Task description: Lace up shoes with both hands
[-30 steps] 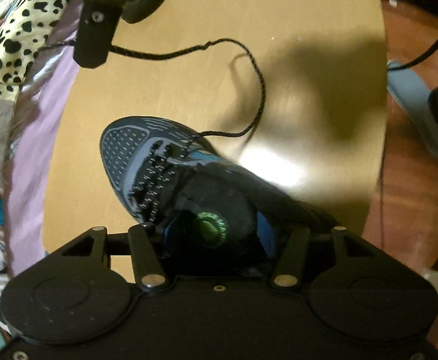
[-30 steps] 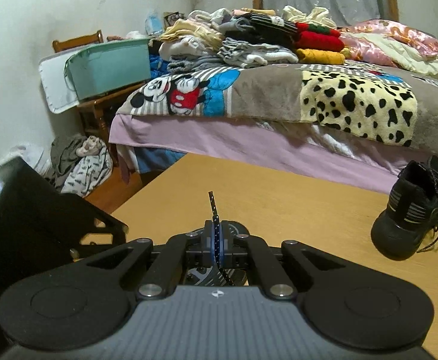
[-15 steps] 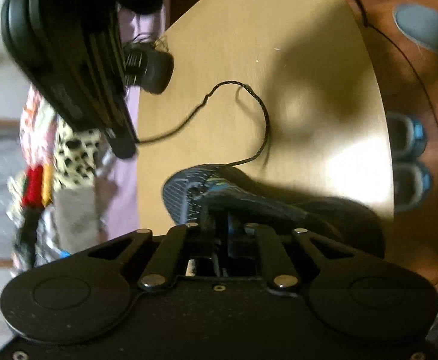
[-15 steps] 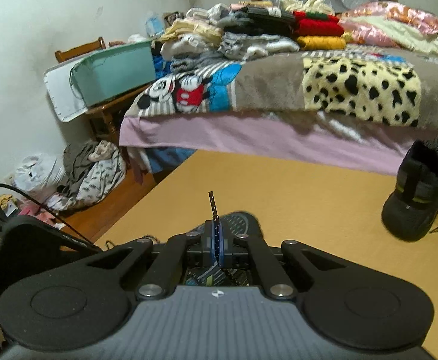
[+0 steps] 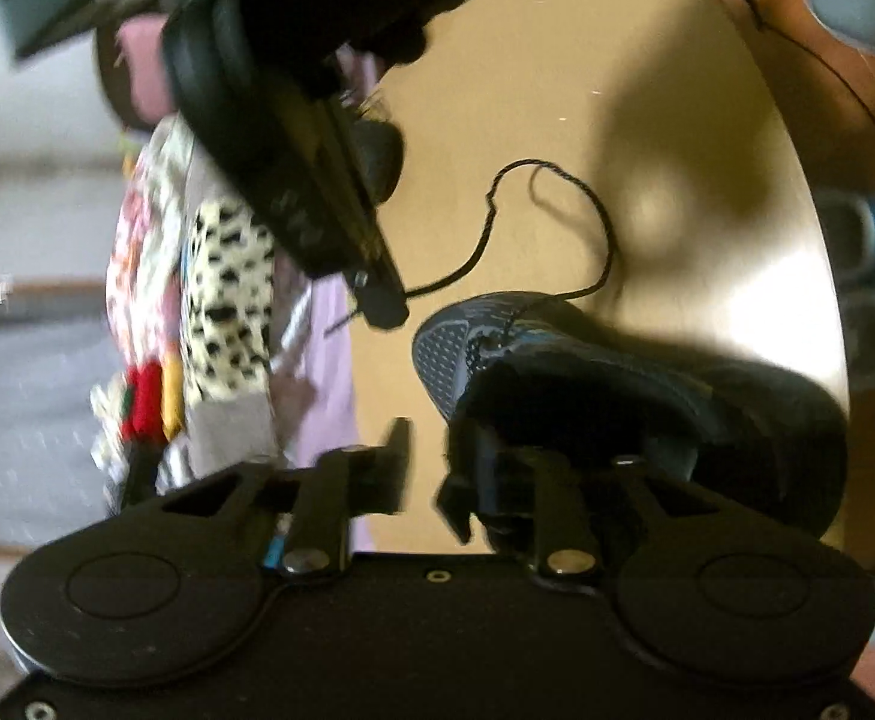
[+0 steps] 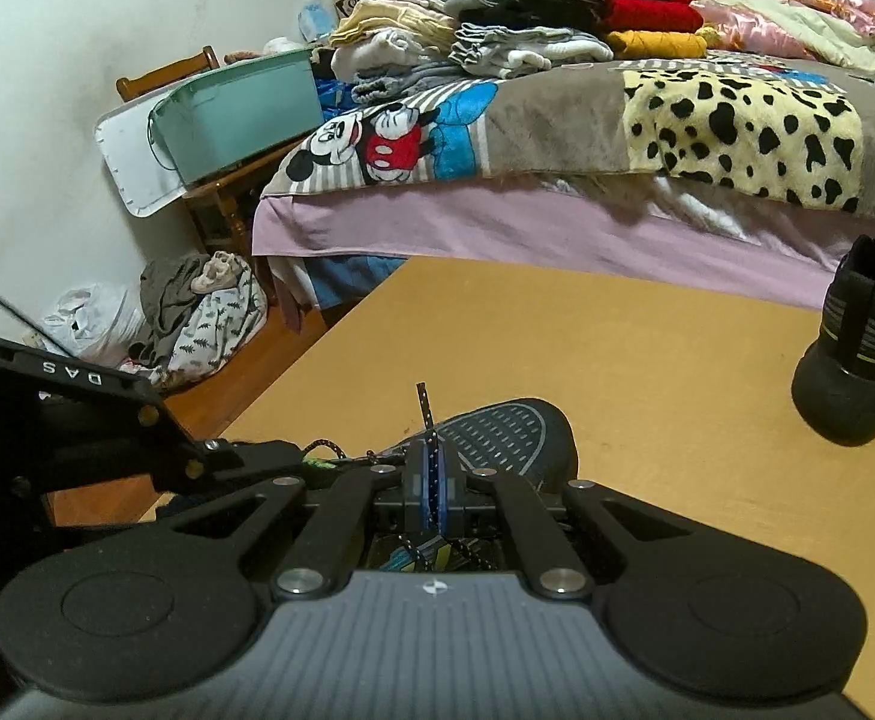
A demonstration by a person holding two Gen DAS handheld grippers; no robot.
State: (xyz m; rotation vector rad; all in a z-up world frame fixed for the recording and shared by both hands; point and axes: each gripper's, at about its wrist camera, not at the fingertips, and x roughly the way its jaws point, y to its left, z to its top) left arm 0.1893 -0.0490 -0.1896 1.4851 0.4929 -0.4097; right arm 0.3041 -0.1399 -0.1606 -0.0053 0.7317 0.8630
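My right gripper [image 6: 431,489] pinches the black speckled shoelace [image 6: 423,414] tight; my left gripper [image 5: 428,468] jaws gape above the dark blue shoe [image 5: 617,384].

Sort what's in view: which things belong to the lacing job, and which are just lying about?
Job:
shoe
lace
left gripper, open
right gripper, shut on lace
table

Lying about:
second shoe
bed
folded clothes
green bin
clothes heap
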